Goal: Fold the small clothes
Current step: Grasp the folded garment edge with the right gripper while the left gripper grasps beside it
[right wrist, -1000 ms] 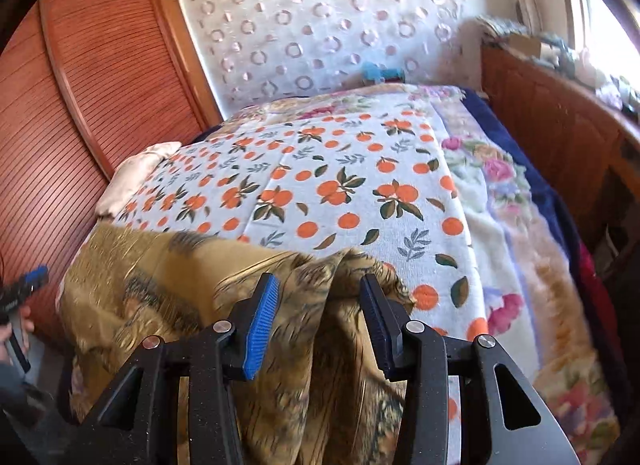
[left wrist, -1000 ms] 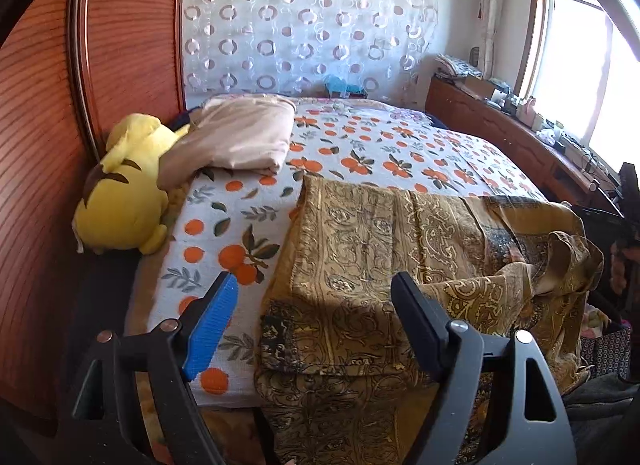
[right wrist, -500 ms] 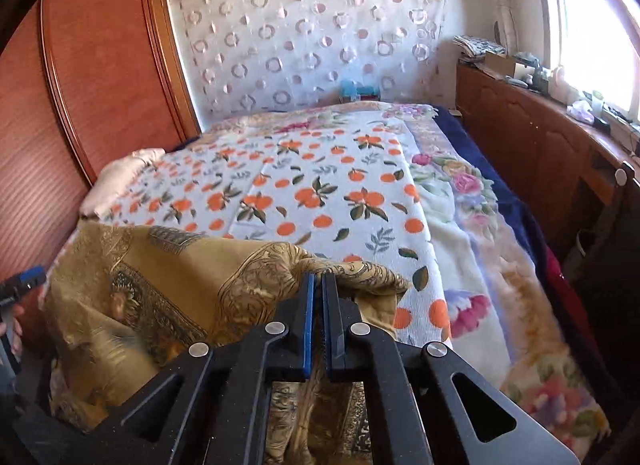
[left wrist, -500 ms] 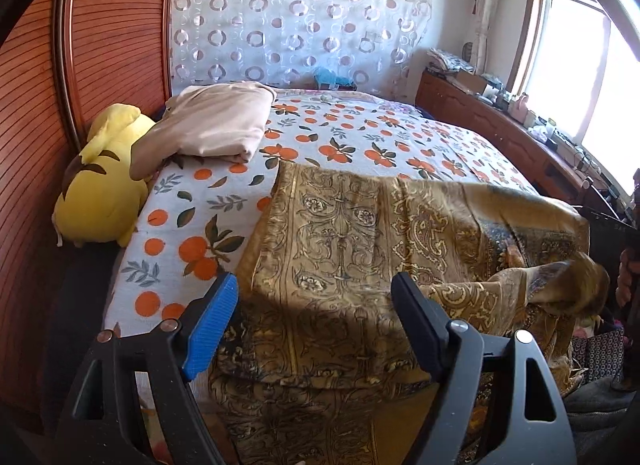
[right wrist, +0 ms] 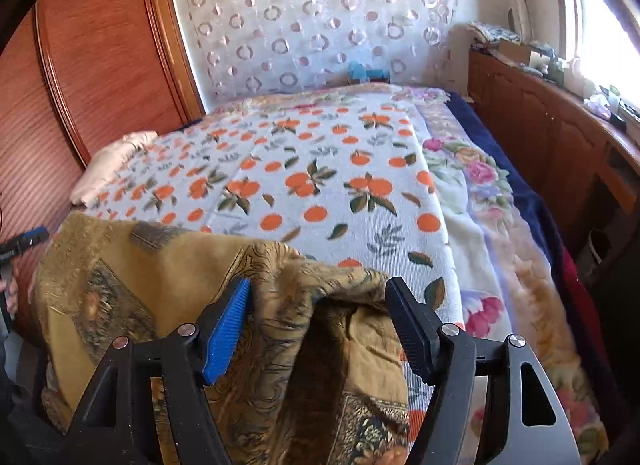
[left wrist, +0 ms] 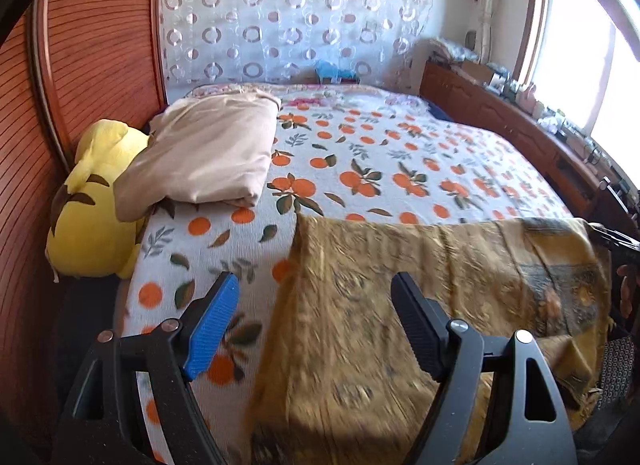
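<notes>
One gold cloth (left wrist: 420, 305), one plush toy (left wrist: 92, 209), perhaps one folded blanket (left wrist: 208, 153).

Patterned cloth (left wrist: 420, 305) spread across near edge of bed (left wrist: 400, 153), hanging over front; bunched fold (right wrist: 312, 285) at its right end, between opening jaws of right gripper (right wrist: 320, 325), pads clear of it. Left gripper (left wrist: 312, 325) above cloth's left edge, jaws apart, nothing between. Folded bedding (left wrist: 208, 157) at far left of bed, partly over plush toy (left wrist: 92, 217), itself wedged between bed and wardrobe (left wrist: 80, 65). Curtain (left wrist: 296, 13) behind bed head. Cabinet (right wrist: 540, 125) along right side, under window (left wrist: 580, 57), small items on top.
</notes>
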A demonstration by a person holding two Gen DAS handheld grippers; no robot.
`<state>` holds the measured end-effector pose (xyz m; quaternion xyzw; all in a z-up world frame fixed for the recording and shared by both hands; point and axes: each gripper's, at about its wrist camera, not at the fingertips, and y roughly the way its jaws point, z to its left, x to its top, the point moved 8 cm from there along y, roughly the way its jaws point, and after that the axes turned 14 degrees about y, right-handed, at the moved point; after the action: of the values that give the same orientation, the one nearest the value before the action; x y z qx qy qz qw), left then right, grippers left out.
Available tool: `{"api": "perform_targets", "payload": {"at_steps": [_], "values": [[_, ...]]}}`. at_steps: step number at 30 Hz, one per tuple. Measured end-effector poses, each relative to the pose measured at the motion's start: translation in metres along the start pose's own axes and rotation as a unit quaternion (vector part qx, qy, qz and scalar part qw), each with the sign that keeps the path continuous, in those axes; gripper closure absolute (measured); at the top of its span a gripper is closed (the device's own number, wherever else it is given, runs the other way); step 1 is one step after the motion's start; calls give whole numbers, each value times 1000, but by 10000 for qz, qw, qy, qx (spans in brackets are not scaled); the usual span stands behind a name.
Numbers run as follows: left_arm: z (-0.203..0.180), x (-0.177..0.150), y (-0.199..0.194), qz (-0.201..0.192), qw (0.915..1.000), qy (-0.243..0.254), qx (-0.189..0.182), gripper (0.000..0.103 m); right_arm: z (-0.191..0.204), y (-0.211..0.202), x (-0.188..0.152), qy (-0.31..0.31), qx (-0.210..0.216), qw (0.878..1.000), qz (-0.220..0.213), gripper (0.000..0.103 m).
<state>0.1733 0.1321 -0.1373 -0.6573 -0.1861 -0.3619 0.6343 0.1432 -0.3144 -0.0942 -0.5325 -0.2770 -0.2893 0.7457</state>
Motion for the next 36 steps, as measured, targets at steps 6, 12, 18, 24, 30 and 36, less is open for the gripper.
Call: {"api": "perform_targets", "payload": {"at_steps": [6, 12, 18, 24, 30, 36], "values": [[5, 5, 32, 373, 9988, -47, -325, 26, -4, 21, 3, -11, 28, 9997, 244, 31], [5, 8, 36, 427, 9987, 34, -274, 31, -8, 23, 13, -130, -180, 9997, 63, 30], [4, 9, 45, 533, 9982, 71, -263, 33, -11, 26, 11, -214, -240, 9995, 19, 26], [-3, 12, 49, 576, 9977, 166, -310, 37, -18, 36, 11, -209, -372, 9990, 129, 21], [-6, 7, 56, 669, 9969, 205, -362, 46, -22, 39, 12, -140, -359, 9991, 179, 19], [-7, 8, 56, 695, 9967, 210, -355, 51, -22, 40, 6, -142, -202, 9992, 313, 19]]}}
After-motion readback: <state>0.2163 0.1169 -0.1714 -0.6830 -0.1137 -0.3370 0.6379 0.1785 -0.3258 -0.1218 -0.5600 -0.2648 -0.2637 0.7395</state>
